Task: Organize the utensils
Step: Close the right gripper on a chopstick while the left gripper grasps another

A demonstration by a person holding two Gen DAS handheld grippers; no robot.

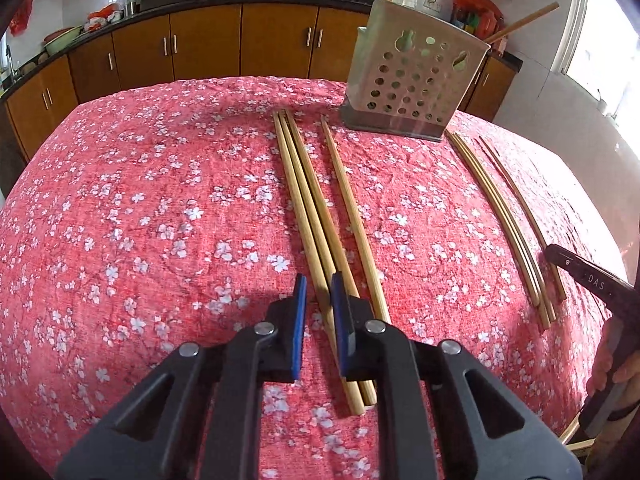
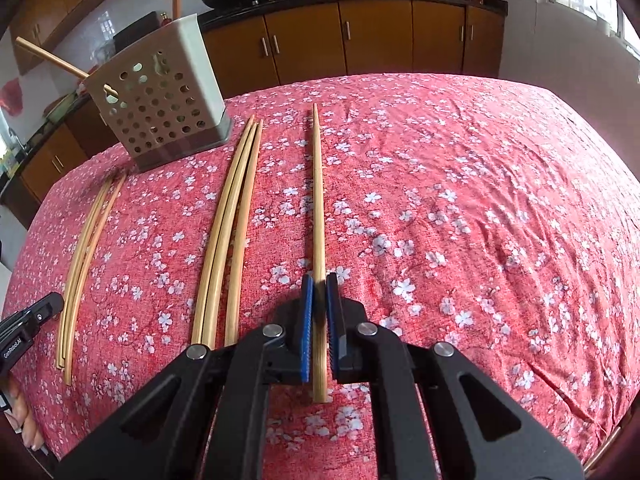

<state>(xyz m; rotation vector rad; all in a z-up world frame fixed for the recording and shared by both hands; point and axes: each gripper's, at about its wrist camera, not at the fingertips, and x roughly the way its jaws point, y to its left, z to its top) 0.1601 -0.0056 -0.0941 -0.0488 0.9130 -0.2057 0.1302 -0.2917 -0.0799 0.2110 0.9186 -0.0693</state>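
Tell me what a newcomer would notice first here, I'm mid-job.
Probably the red floral tablecloth filling both views, with bamboo chopsticks lying on it in rows. Next, the perforated metal chopstick holder standing at the table's far side, one chopstick already leaning out of it. Closest in, the right gripper is shut on a single chopstick, while the left gripper sits open around one of a bundle of chopsticks.

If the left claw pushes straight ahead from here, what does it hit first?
Probably the leftmost chopstick between the left claw's blue pads. Further along, the perforated metal holder sits slightly right; depth is unclear.
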